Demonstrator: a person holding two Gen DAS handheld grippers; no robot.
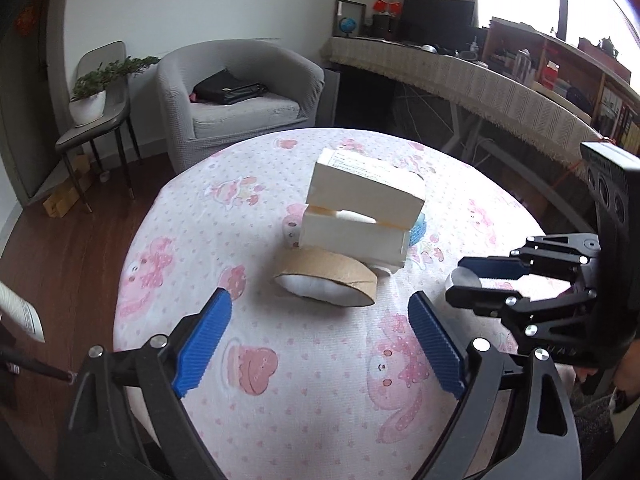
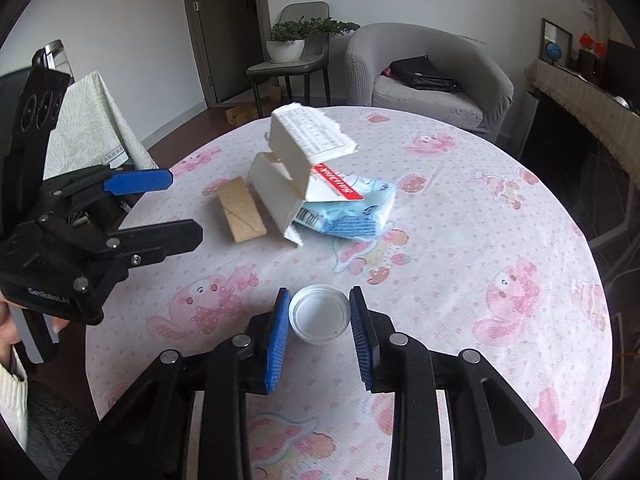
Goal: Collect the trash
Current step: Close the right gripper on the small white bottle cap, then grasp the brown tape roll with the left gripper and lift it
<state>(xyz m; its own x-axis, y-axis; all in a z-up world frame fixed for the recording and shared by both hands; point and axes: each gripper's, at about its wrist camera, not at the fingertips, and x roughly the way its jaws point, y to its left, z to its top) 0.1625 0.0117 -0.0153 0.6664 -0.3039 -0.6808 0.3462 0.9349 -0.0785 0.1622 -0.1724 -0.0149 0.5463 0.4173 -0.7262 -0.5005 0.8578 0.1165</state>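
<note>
Almost all of the collecting is, as I judge it, left for you to do, because every piece of trash lies on the round table with the pink cartoon cloth (image 2: 460, 240) and no bin or bag is in view. Take the torn white cardboard box (image 2: 292, 168) in the middle of the table as the landmark. The flattened brown cardboard tube (image 2: 241, 212) lies just beside it on your left, and the light blue plastic wrapper (image 2: 356, 212) lies partly under it on your right. The round white plastic lid (image 2: 319, 314) lies well in front of the box, near your edge of the table. Your right gripper (image 2: 320, 338) has its blue pads at both sides of this lid; they look touching or nearly so, and I cannot tell if they press already. Your left gripper (image 1: 320, 336) is wide open and empty, pointing at the tube. The left wrist view shows the tube's open white end, but almost hides the wrapper and the lid. Only the right wrist view shows the lid between the pads.
</note>
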